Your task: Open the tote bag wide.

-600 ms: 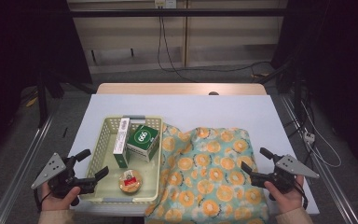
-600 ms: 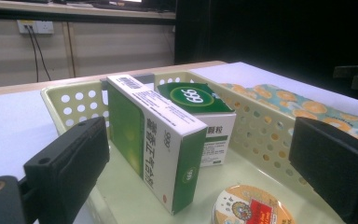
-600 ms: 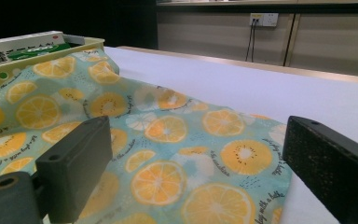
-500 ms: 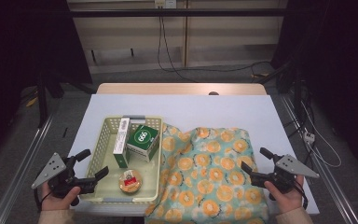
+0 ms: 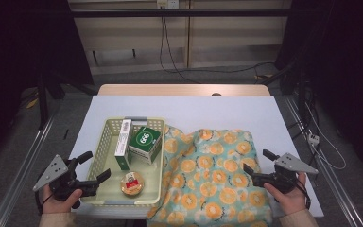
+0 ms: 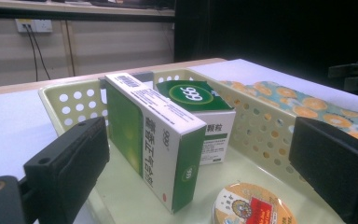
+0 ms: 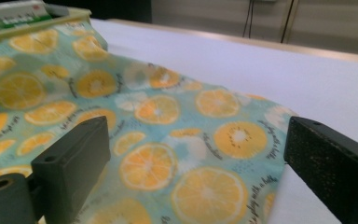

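Note:
A pale green perforated basket (image 5: 105,137) (image 6: 263,126) stands left of centre on the white table. Inside it a tall green-and-white box (image 5: 123,150) (image 6: 154,140) stands on edge, beside a squarer green box (image 5: 145,144) (image 6: 200,105) and a round orange-lidded tub (image 5: 132,183) (image 6: 251,205). A cloth printed with orange slices (image 5: 212,177) (image 7: 144,121) lies crumpled right of the basket. My left gripper (image 5: 93,166) (image 6: 200,177) is open at the basket's near left corner, its jaws either side of the basket wall. My right gripper (image 5: 257,163) (image 7: 196,168) is open over the cloth's right edge, nothing pinched.
The white table sheet (image 5: 208,111) lies bare behind the basket and cloth. A wooden table edge (image 5: 184,90) runs along the back. Metal rails (image 5: 19,175) flank both sides, and cables (image 5: 170,52) trail across the floor beyond.

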Available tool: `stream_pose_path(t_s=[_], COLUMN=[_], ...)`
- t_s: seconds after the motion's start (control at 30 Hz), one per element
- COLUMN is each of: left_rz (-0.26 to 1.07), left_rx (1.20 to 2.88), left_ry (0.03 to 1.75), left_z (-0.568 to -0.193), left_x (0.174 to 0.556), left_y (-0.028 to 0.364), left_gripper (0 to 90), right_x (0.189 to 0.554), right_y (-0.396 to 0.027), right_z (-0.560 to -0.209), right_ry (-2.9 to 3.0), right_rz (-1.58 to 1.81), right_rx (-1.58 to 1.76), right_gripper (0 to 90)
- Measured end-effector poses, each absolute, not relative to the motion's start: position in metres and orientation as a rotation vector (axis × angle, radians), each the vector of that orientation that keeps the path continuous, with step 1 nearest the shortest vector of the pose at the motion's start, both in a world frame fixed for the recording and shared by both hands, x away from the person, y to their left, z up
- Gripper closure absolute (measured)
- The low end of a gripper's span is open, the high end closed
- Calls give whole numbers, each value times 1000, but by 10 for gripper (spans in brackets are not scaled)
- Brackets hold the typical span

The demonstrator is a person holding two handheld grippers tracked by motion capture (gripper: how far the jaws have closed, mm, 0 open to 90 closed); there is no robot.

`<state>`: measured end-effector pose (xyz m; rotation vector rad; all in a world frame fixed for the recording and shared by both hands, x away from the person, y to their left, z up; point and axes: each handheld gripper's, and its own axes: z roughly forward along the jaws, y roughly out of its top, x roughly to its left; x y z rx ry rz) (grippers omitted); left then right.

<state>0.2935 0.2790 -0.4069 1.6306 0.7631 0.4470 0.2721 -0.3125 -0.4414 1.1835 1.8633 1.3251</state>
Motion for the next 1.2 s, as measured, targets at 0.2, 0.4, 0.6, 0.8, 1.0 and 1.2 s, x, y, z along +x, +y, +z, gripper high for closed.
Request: stream_pose_path(t_s=[0.2,0.4,0.6,0.8,1.0,1.2], left_rz=[450,454,457,455,456,460], left_rx=[1637,1636,1636,1636,1643,1672], left_ry=[757,744,743,730,718,679], left_z=[-407,-406,-406,-406,-406,-405], left_x=[293,293,294,294,295,295], left_y=[277,278,279,278,276,272], left_gripper=[46,46,46,46,46,48], right_x=[287,319,343,353,354,355], right_y=[-317,-319,-317,-311,-311,-311], right_z=[-439,-449,-459,-461,-462,-462], right_ry=[1911,1949,1991,2045,2075,2082], right_rz=[1194,1079,977,901,908,915], right_rx=[1238,1338,1414,1430,1428,1434], right_gripper=[137,151,203,300,382,415])
